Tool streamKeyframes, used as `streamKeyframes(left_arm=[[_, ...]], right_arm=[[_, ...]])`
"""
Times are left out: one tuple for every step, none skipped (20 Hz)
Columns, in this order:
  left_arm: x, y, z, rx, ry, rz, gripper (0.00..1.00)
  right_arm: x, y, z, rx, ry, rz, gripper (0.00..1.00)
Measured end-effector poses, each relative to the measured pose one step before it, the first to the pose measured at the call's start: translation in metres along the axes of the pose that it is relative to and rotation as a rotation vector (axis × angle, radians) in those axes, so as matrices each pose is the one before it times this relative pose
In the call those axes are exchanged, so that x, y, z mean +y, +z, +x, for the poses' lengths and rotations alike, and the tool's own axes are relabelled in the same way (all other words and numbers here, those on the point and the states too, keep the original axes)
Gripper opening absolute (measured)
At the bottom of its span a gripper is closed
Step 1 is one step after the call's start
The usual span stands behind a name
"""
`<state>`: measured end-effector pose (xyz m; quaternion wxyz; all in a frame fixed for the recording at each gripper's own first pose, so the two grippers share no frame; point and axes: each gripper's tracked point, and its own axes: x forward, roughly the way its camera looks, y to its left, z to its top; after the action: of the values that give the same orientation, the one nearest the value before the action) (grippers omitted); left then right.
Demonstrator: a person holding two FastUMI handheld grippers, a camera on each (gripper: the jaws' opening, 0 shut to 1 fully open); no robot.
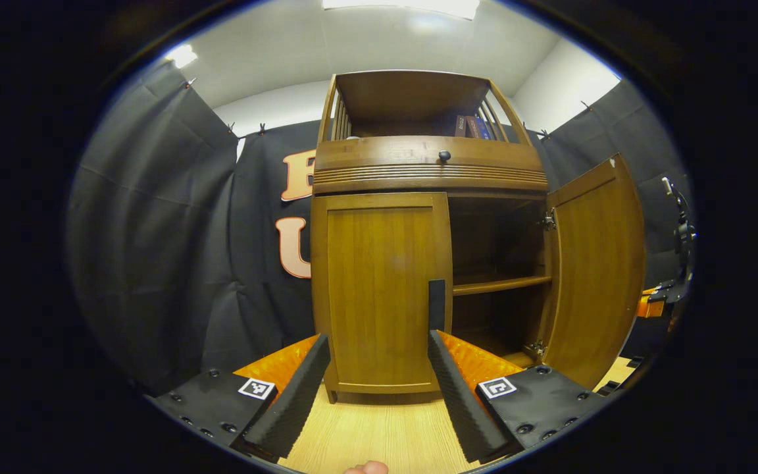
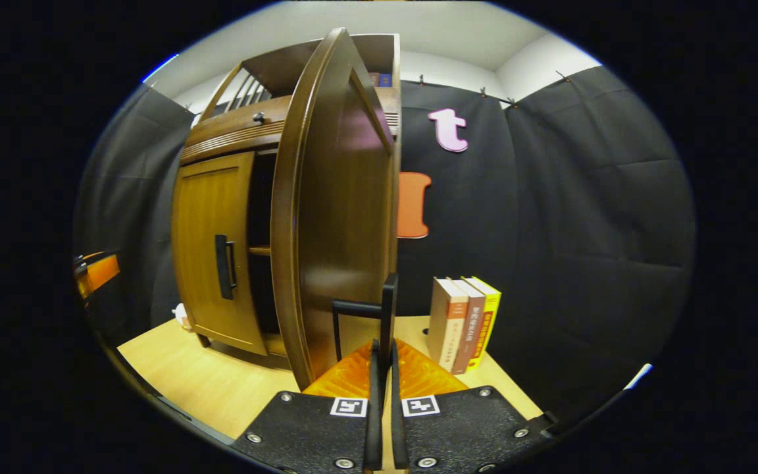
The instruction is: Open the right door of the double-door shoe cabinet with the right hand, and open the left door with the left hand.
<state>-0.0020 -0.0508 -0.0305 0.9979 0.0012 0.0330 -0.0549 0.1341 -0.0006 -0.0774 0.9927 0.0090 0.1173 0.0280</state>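
Note:
The wooden shoe cabinet (image 1: 428,168) stands on a light wooden table. Its left door (image 1: 379,289) is closed, and the dark handle (image 1: 437,304) sits at that door's right edge. My left gripper (image 1: 379,339) is open in front of the door, its right fingertip just below the handle without touching it. The right door (image 1: 599,270) is swung wide open, showing a shelf (image 1: 501,284) inside. In the right gripper view that door (image 2: 333,217) is edge-on, and my right gripper (image 2: 383,345) is shut on its handle (image 2: 389,306).
Three books (image 2: 464,322) stand upright on the table right of the cabinet. A drawer with a knob (image 1: 444,156) sits above the doors, and books (image 1: 474,126) rest on the top shelf. Black cloth walls close in the booth. The table (image 1: 379,428) runs in front of the cabinet.

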Motion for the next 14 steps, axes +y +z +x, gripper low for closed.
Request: streamKeyframes(left_arm=[[0.00086,-0.00116,-0.00054,0.00396,0.00108,-0.00266,0.94],[-0.00049,-0.00147,-0.00040,0.00347,0.00042,-0.00080,0.94],[0.00144,-0.00035,-0.00012,0.00080,0.00334,0.00263,0.94],[0.00137,-0.00120,0.00008,0.00079,0.00505,0.00391,0.94],[0.00093,-0.00014,-0.00058,0.00001,0.00385,0.00126,0.94],[0.00084,-0.00080,-0.00002,0.00113,0.00073,-0.00219,0.97],[0.00127,-0.00066,-0.00035,0.00202,0.00144,-0.00201,0.94],[0.00115,-0.00146,-0.00105,0.00298,0.00316,0.00028,0.94],[0.00059,-0.00122,-0.00046,0.00181,0.00287,-0.00072,0.94],[0.00286,-0.00119,-0.00079,0.00097,0.00390,-0.00026,0.94],[0.00153,-0.00011,-0.00010,0.00043,0.00203,-0.00319,0.94],[-0.00040,-0.00145,-0.00009,0.00050,0.00274,-0.00465,0.94],[0.00103,0.00089,-0.00026,-0.00142,0.00102,-0.00521,0.94],[-0.00049,0.00021,-0.00013,-0.00189,-0.00271,-0.00531,0.94]], right_arm=[[-0.00149,0.00086,-0.00087,-0.00516,0.01230,0.02318,0.03],[-0.00235,0.00114,0.00106,-0.00256,0.01224,0.00400,0.03],[-0.00467,0.00084,-0.00010,-0.00334,0.01274,-0.00136,0.08],[-0.00488,-0.00139,0.00078,0.00458,0.01293,0.00726,0.09],[-0.00551,0.00048,0.00012,-0.00148,0.01330,0.01280,0.03],[-0.00490,0.00011,0.00080,-0.00185,0.01786,0.01295,0.03],[-0.00608,0.00056,0.00023,-0.00636,0.02000,0.01259,0.03],[-0.00570,0.00071,-0.00001,-0.00375,0.01427,0.01138,0.03],[-0.00814,-0.00001,0.00161,-0.00094,0.01043,0.01613,0.03],[-0.00556,-0.00025,-0.00035,0.00163,0.00531,0.00793,0.03],[-0.00366,0.00051,0.00110,-0.00056,0.01508,-0.00126,0.03],[-0.00099,0.00111,0.00012,-0.00125,0.01696,-0.00623,0.07],[-0.00253,0.00018,0.00014,-0.00201,0.01649,-0.00718,0.08],[-0.00291,0.00076,-0.00015,-0.00501,0.02166,0.00061,0.08]])
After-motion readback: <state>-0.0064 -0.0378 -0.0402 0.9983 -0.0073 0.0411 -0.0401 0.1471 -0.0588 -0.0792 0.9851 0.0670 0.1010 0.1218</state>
